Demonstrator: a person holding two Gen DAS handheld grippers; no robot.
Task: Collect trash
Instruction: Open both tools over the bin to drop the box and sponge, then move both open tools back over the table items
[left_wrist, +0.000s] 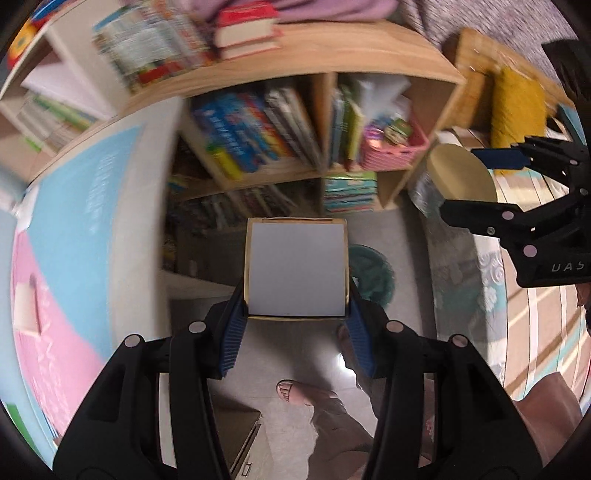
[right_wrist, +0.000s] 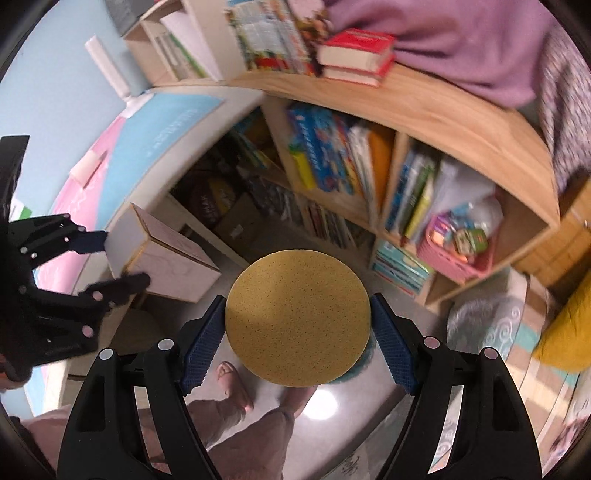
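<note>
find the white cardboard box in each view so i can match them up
Left wrist: white cardboard box at centre, gripped in the left claw.
Right wrist: same box at left of centre, with the left claw at the left edge.
Shared landmark: the pink basket on the wooden bookshelf.

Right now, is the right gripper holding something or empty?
Holding. The right gripper has its blue pads against both sides of a round tan disc-faced object, lifted above the floor.

1. A box (left_wrist: 297, 271) sits between the left gripper's (left_wrist: 297, 332) pads.
2. A disc (right_wrist: 297, 318) sits between the right gripper's (right_wrist: 297, 332) pads, right of the box.
3. A bookshelf (right_wrist: 424, 110) stands behind both.
</note>
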